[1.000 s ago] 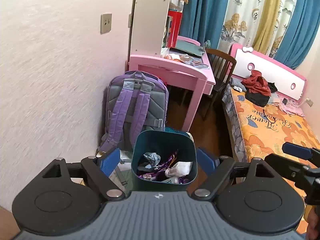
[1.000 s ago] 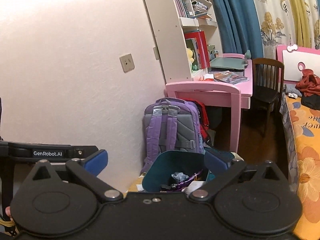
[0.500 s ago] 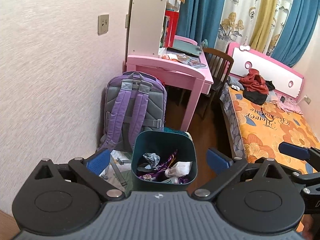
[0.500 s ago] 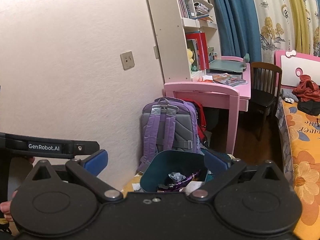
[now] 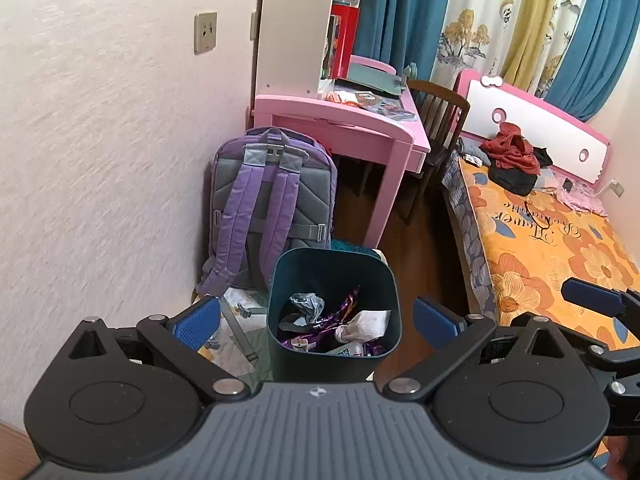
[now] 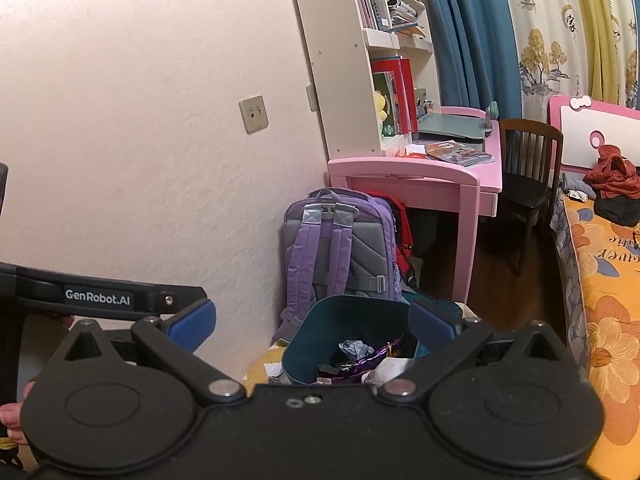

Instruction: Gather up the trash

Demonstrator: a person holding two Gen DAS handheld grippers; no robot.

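A: Left wrist view had the dark teal trash bin [image 5: 334,312] standing upright on the floor, its long axis vertical and its open mouth facing up, just in front of the purple backpack [image 5: 272,208].

B: And the left gripper [image 5: 316,318]?

A: It was angled down over the bin, jaws spread as wide as they go, one blue pad on each side of the rim, neither one touching it. Nothing was pinched.

B: What about the right gripper [image 6: 312,320]?

A: It pointed less steeply at the same bin from the right, jaws spread too and empty. Its tip showed at the right edge of the left wrist view, over the orange floral bed [image 5: 560,248].

B: How did the bin look?

A: It was a rounded-square tub with smooth walls, partly filled: a crumpled grey wrapper [image 5: 306,304], purple foil wrappers [image 5: 348,300] and white crumpled paper [image 5: 366,324]. The pink bench [image 5: 352,120] stood behind the backpack.
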